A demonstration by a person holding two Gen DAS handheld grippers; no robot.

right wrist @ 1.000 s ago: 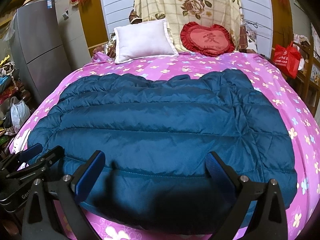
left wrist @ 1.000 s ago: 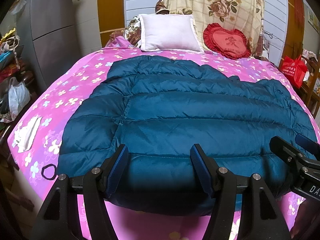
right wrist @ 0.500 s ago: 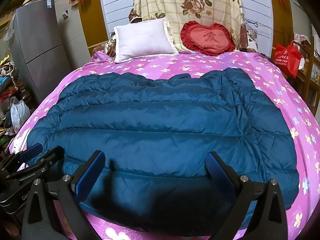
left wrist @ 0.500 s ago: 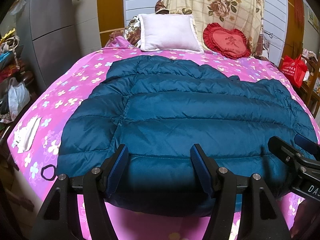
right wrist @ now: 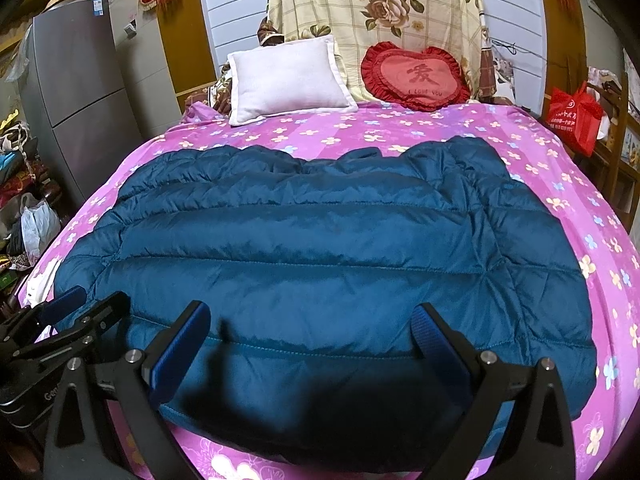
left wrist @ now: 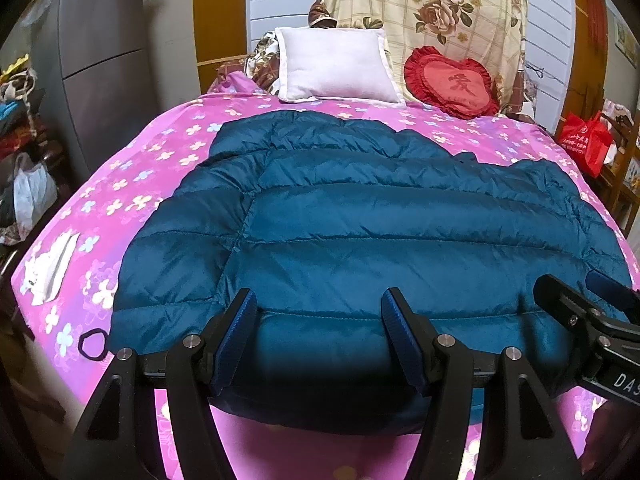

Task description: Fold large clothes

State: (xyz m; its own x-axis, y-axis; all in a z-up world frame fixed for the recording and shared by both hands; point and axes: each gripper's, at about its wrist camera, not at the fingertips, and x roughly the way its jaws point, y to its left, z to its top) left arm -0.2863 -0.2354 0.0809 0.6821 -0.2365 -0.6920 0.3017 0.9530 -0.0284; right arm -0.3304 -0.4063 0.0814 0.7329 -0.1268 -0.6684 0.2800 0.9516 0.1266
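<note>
A large teal quilted down jacket (left wrist: 360, 232) lies spread flat on the pink flowered bed (left wrist: 160, 152), its hem toward me; it also shows in the right wrist view (right wrist: 312, 248). My left gripper (left wrist: 316, 312) is open and empty, hovering just above the hem on the left half. My right gripper (right wrist: 312, 324) is open wider and empty, above the hem on the right half. Each gripper shows at the edge of the other's view: the right gripper (left wrist: 588, 308) and the left gripper (right wrist: 80, 312).
A white pillow (left wrist: 336, 66) and a red heart cushion (left wrist: 448, 82) lie at the bed's head. A black hair tie (left wrist: 93, 344) and white paper (left wrist: 52, 268) lie on the bed's left edge. A grey fridge (right wrist: 76, 92) stands left, a red bag (right wrist: 572, 114) right.
The right wrist view has pulled back slightly, so the jacket sits lower and more bed shows beyond it. The left gripper has barely moved. Both stay open.
</note>
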